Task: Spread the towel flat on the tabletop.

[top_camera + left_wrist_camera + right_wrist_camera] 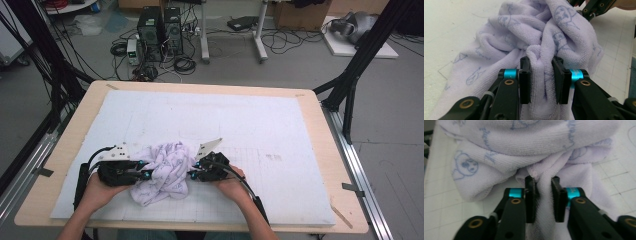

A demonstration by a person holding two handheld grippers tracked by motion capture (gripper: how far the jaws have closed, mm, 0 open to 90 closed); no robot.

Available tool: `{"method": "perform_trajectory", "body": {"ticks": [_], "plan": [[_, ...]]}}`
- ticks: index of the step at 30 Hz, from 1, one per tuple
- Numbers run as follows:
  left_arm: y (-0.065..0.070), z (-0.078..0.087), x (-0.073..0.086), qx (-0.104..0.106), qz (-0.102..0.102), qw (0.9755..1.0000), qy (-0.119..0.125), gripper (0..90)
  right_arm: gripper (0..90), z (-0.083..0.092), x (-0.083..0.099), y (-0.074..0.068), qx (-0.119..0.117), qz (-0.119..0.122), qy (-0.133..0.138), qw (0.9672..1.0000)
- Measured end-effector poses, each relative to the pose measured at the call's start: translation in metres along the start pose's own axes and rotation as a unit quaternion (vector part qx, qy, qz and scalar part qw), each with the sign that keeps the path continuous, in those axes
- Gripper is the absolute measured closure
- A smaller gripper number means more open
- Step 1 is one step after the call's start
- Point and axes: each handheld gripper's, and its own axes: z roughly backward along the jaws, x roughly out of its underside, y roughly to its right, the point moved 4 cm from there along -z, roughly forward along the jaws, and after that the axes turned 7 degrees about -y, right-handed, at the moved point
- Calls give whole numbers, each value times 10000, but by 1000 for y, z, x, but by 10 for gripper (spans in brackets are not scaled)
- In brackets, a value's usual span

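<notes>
A crumpled lilac towel [165,172] with blue cartoon prints lies bunched on the white mat near the front edge. My left gripper [142,169] comes at it from the left side. In the left gripper view, that gripper [541,72] has its black pads pinched on a raised fold of the towel [529,32]. My right gripper [192,170] meets the towel from the right side. In the right gripper view, my right gripper [542,192] is shut on a narrow fold hanging under the bulk of the towel [524,142]. The right gripper [594,7] also shows beyond the towel in the left gripper view.
A white gridded mat [260,130] covers most of the wooden table [320,115]. Black frame posts [350,90] stand at both sides. Computer towers [160,30] and cables sit on the floor beyond the far edge.
</notes>
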Motion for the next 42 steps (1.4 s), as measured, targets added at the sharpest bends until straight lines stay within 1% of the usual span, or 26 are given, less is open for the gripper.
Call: {"method": "perform_trajectory", "body": {"ticks": [1,2,5,7,11,15,17,19,21,23,24,25,26,27,28,29,30,32,34,35,36,37,38,40,41,42], "plan": [[1,2,-2,44,38,10000,57,712,802,3,1,1,-46,-31,40,10000],[2,4,-5,65,69,9999,109,718,805,8,2,2,-19,-11,56,10000],[7,9,-14,56,27,9998,203,725,809,24,3,5,50,16,192,9998],[13,10,-25,39,-15,9996,292,727,810,39,4,8,173,68,249,9995],[25,11,-44,55,-116,9990,437,728,810,70,8,15,378,27,370,9986],[35,7,-58,91,-152,9985,518,727,811,102,19,23,570,-54,486,9972],[39,-1,-59,63,-163,9988,450,723,811,112,30,28,654,-163,452,9967],[41,-12,-57,43,-176,9993,341,696,811,112,40,31,685,-279,332,9967],[43,-25,-54,190,-144,9996,152,629,806,103,51,34,588,-474,218,9969],[45,-34,-51,242,-162,9996,-17,533,769,91,59,36,601,-579,110,9965],[45,-35,-51,262,-184,9995,-46,496,711,85,62,38,543,-658,107,9963],[45,-34,-51,265,-178,9995,-5,469,646,82,63,38,519,-739,91,9959],[44,-31,-52,251,-165,9995,47,444,608,80,63,39,525,-776,100,9956],[42,-28,-53,242,-105,9996,120,414,560,81,62,38,513,-772,161,9956],[39,-23,-54,212,-90,9996,154,398,483,84,60,37,541,-772,287,9951],[36,-18,-55,190,-55,9996,202,390,434,88,58,36,603,-811,414,9940],[34,-14,-56,170,-42,9996,214,380,417,94,54,36,627,-843,522,9931],[30,-5,-60,92,-60,9995,306,372,392,102,50,33,721,-817,635,9920],[26,4,-64,86,8,9991,406,375,369,108,42,27,763,-745,718,9917],[23,7,-65,46,-29,9991,416,382,361,108,39,24,734,-720,770,9917],[22,7,-65,32,-47,9992,395,407,359,107,33,18,614,-682,875,9919],[20,5,-65,42,-32,9994,351,424,360,105,29,14,555,-656,910,9921],[19,0,-64,35,-33,9997,256,429,360,100,25,10,517,-527,905,9932],[19,-13,-60,31,-80,10000,9,435,359,86,19,4,482,-388,681,9958],[20,-22,-59,-10,-178,9996,-201,434,360,78,17,4,472,-347,567,9967],[21,-29,-58,-60,-249,9992,-295,436,363,69,16,4,458,-361,446,9973]]}}
